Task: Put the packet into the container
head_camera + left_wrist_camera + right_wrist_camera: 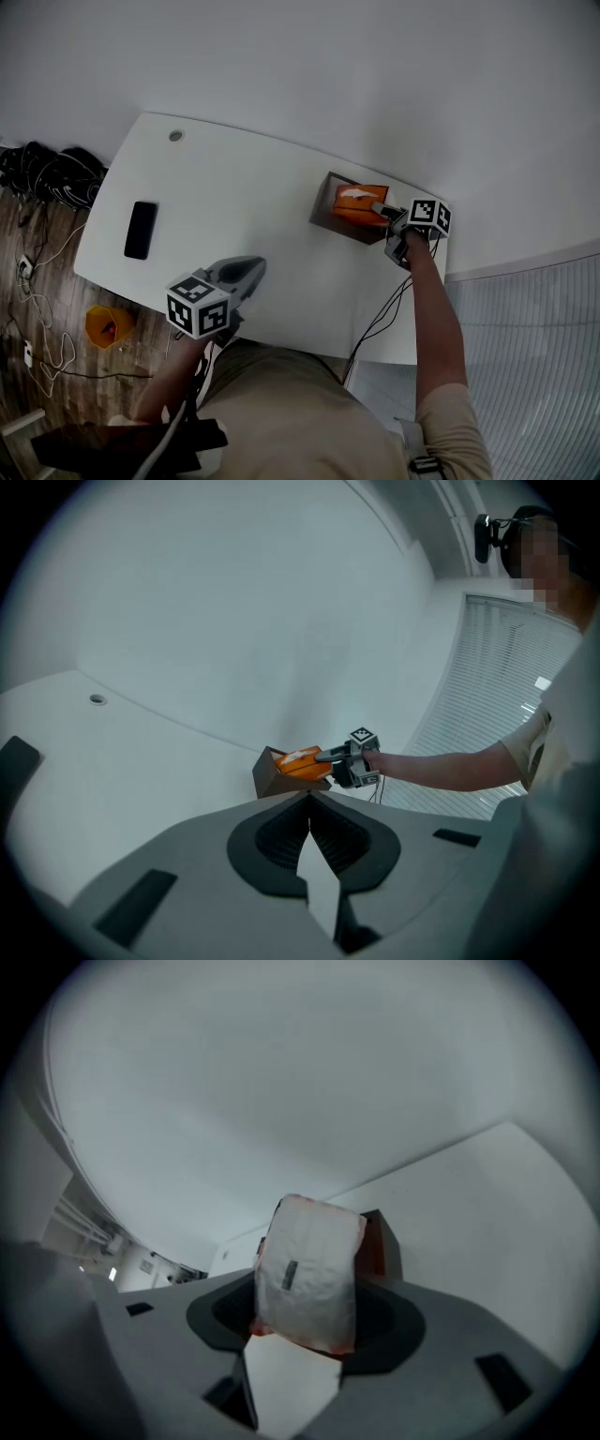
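Note:
On the white table (244, 197) a dark open container (323, 217) stands near the far right edge. An orange packet (354, 200) lies tilted across its mouth, orange face up. My right gripper (382, 210) reaches in from the right, shut on the packet's near end. In the left gripper view one finger lies along the top of the packet (298, 761) above the container (272, 778). In the right gripper view the packet's pale underside (309, 1279) fills the space between the jaws. My left gripper (251, 269) hovers shut and empty at the table's near edge.
A black phone (141, 230) lies at the table's left side, and a round grommet (175, 136) sits in the far left corner. Cables (47, 178) and an orange object (108, 325) lie on the floor at left. A wall runs close behind the container.

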`<act>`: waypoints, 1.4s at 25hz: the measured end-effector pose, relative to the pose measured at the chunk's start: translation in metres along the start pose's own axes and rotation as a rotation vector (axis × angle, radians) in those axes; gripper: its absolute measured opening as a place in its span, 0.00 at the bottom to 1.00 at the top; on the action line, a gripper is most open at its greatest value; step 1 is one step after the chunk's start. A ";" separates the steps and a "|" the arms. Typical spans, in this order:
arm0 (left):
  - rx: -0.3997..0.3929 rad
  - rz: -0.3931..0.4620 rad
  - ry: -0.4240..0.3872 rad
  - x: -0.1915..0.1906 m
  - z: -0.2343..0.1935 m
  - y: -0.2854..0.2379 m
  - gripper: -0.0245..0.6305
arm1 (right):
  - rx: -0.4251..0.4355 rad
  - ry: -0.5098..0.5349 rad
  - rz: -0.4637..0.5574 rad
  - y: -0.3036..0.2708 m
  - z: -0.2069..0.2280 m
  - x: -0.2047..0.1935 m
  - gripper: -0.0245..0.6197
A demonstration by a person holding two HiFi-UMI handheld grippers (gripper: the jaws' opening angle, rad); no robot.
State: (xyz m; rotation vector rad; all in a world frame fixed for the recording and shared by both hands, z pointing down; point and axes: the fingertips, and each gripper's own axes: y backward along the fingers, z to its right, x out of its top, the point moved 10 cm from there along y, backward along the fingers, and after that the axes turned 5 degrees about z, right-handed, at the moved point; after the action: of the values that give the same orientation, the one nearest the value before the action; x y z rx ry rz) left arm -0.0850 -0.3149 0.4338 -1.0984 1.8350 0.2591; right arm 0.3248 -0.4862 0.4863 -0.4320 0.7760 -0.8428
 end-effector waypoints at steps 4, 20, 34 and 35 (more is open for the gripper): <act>0.009 -0.004 0.001 0.000 0.001 0.000 0.05 | 0.140 -0.131 0.024 -0.008 0.004 -0.011 0.43; 0.010 -0.008 0.019 -0.002 -0.011 -0.006 0.05 | -0.112 0.195 -0.101 -0.008 -0.008 0.001 0.52; -0.025 -0.028 0.016 -0.003 -0.006 -0.021 0.05 | -0.092 0.159 -0.113 -0.014 0.001 -0.003 0.39; -0.022 -0.028 0.017 -0.003 -0.007 -0.021 0.05 | -0.094 0.158 -0.114 -0.014 0.000 -0.002 0.39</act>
State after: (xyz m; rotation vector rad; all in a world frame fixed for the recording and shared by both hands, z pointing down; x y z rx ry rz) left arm -0.0722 -0.3292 0.4456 -1.1445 1.8346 0.2547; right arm 0.3173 -0.4930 0.4962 -0.5006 0.9462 -0.9574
